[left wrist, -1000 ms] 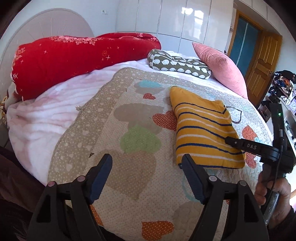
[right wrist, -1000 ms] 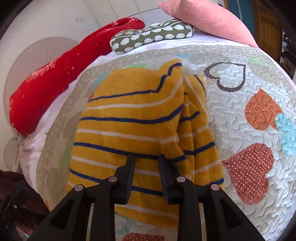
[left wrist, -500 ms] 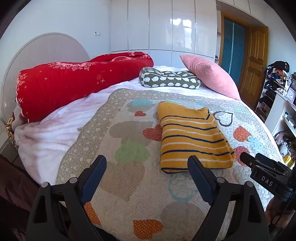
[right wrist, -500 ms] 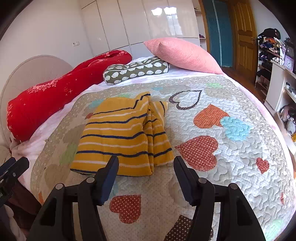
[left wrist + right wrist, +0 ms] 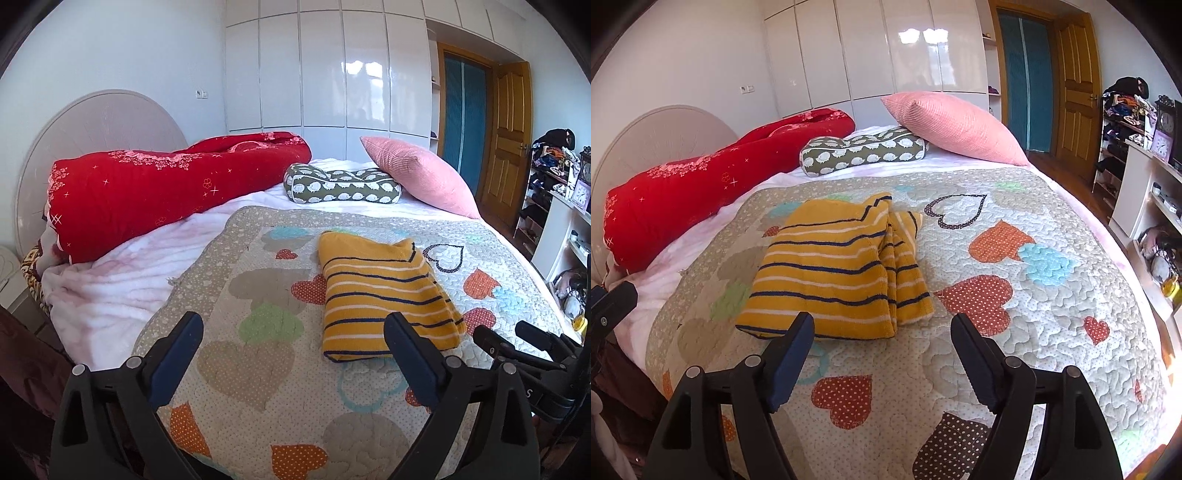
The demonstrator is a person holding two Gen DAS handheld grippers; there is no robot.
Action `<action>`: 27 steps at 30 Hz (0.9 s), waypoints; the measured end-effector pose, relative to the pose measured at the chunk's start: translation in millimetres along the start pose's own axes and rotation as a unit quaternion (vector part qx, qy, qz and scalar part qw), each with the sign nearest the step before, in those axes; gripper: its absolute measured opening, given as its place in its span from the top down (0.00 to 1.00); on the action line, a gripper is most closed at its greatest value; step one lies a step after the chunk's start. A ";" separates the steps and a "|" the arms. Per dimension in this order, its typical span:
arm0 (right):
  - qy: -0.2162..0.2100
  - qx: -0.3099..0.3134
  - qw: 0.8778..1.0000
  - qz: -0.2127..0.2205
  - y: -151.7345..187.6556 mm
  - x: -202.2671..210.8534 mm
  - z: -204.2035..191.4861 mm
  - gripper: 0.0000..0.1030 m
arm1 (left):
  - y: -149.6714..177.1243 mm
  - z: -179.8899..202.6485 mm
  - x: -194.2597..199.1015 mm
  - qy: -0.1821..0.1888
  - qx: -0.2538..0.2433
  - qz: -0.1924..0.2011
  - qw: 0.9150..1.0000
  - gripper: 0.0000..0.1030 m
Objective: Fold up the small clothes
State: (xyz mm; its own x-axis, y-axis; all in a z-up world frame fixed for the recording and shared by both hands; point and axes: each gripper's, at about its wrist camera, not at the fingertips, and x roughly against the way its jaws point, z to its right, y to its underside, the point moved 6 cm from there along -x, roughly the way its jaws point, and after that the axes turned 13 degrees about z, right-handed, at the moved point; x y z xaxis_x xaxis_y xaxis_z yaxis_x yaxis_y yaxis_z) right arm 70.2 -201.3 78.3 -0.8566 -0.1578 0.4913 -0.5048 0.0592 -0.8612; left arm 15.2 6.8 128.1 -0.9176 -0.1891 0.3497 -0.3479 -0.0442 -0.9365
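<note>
A folded yellow garment with navy and white stripes [image 5: 380, 295] lies on the heart-patterned quilt [image 5: 258, 369]; it also shows in the right wrist view [image 5: 834, 269]. My left gripper [image 5: 291, 354] is open and empty, held back above the quilt's near edge, left of the garment. My right gripper [image 5: 882, 350] is open and empty, held just short of the garment's near edge. The right gripper's body [image 5: 532, 354] shows at the lower right of the left wrist view.
A rolled red duvet [image 5: 155, 188], a green patterned bolster [image 5: 340, 184] and a pink pillow [image 5: 421, 177] lie at the far side of the bed. A round white headboard [image 5: 92, 125] is at left. Shelves with clutter [image 5: 1137, 122] and a wooden door [image 5: 1075, 81] are at right.
My right gripper let go of the garment, opened and drew back. My left gripper also pulled back and rose. The garment lies folded and still.
</note>
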 end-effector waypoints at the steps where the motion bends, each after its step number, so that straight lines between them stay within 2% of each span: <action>1: 0.002 0.001 1.000 0.000 0.3 0.4 0.2 0.21 | -0.3 -0.8 0.3 -0.001 0.001 0.001 1.000 0.04; 12: 0.000 0.001 1.000 -0.014 9.6 -4.7 -2.5 0.21 | 11.6 -1.8 -10.2 0.004 0.004 -0.026 1.000 0.04; 16: -0.003 -0.007 1.000 -0.022 10.8 -12.5 0.7 0.21 | 21.2 -5.2 -21.7 0.003 0.009 -0.050 0.999 0.04; 19: -0.022 -0.011 1.000 -0.019 -1.4 -23.9 0.2 0.21 | 31.2 -9.9 -34.0 0.000 0.020 -0.073 0.997 0.04; 21: -0.037 -0.015 0.999 -0.013 -15.4 -36.3 -2.4 0.25 | 37.4 -13.1 -40.3 -0.001 0.029 -0.086 0.996 0.04; 23: -0.058 -0.019 0.998 -0.023 -29.0 -57.2 -8.3 0.41 | 42.3 -14.8 -45.8 0.000 0.035 -0.095 0.995 0.04; 27: -0.077 -0.006 0.996 -0.047 -48.0 -115.5 -24.8 0.42 | 45.5 -18.8 -53.2 -0.004 0.031 -0.099 0.995 0.04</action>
State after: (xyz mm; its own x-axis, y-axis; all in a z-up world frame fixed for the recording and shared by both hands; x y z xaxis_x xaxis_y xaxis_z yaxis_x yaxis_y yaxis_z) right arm 190.7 -161.4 66.1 -0.7793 -0.3116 0.5437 -0.5847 0.0492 -0.8098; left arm 44.5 33.3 67.4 -0.8311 -0.1787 0.5267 -0.5082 -0.1408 -0.8497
